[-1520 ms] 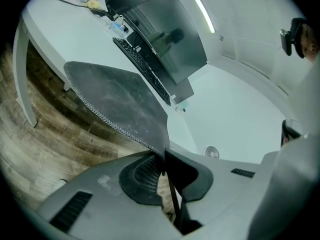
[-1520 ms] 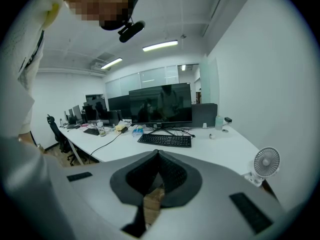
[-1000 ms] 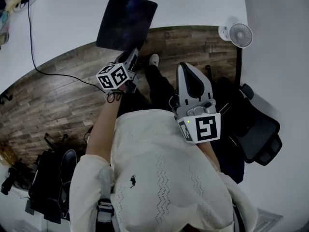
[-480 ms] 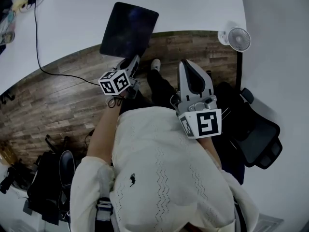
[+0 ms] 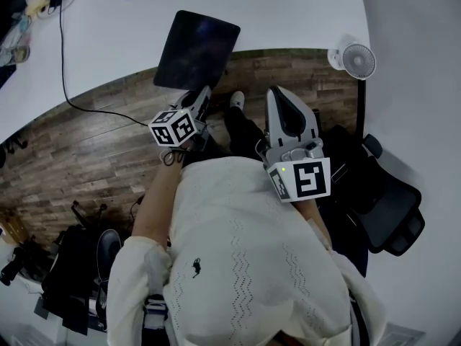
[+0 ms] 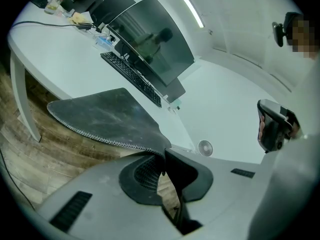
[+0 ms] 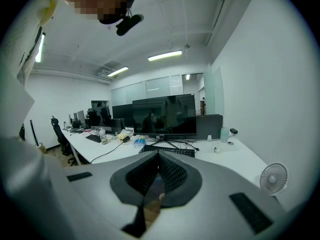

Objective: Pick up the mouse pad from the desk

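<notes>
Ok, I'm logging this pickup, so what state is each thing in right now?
Mouse pad: pinched near one corner, sticking out past the desk edge.
Left claw: shut on the mouse pad.
Right claw: shut, empty.
Monitor: screen dark.
Fan: upright on the desk.

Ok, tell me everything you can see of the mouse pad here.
The dark rectangular fabric mouse pad has rounded corners, a stitched border and a faintly mottled top. Its near edge is pinched in the shut left claw. Its far part is over the white desk, the near part over wooden floor; whether it touches the desk is unclear.
</notes>
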Motion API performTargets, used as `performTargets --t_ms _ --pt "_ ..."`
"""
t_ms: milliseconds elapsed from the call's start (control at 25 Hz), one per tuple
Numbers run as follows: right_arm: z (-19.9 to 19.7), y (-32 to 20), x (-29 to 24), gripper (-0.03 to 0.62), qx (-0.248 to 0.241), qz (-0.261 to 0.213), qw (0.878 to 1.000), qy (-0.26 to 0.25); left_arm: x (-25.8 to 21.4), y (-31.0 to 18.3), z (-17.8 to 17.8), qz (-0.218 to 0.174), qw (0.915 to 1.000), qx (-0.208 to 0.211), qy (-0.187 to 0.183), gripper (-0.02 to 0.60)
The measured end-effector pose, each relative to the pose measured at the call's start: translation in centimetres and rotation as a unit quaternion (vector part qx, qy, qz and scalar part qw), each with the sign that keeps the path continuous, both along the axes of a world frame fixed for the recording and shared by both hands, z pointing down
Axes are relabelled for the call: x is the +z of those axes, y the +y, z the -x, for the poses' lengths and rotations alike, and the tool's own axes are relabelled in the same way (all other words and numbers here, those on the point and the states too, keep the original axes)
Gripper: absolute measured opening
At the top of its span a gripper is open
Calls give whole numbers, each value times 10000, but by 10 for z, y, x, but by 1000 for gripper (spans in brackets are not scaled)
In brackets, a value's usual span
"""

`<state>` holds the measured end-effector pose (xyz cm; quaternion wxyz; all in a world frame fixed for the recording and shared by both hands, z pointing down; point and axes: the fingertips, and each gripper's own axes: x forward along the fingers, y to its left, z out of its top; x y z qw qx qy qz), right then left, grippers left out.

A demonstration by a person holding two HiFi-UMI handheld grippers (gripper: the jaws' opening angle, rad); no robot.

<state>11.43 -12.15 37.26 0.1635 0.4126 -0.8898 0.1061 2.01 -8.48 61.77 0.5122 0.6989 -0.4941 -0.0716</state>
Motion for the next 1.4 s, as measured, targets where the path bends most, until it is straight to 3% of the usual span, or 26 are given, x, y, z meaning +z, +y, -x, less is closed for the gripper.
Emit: performTargets --t_ms 360,760,1400 --pt "4 2 3 2 -73 81 9999 -70 -28 0 8 -227 9996 -133 56 23" --pt "4 10 6 2 -139 134 9998 -27 -43 13 10 -390 9987 117 -311 23" --pt "5 15 7 2 -131 123 9998 29 -85 14 16 -781 9965 2 -301 23"
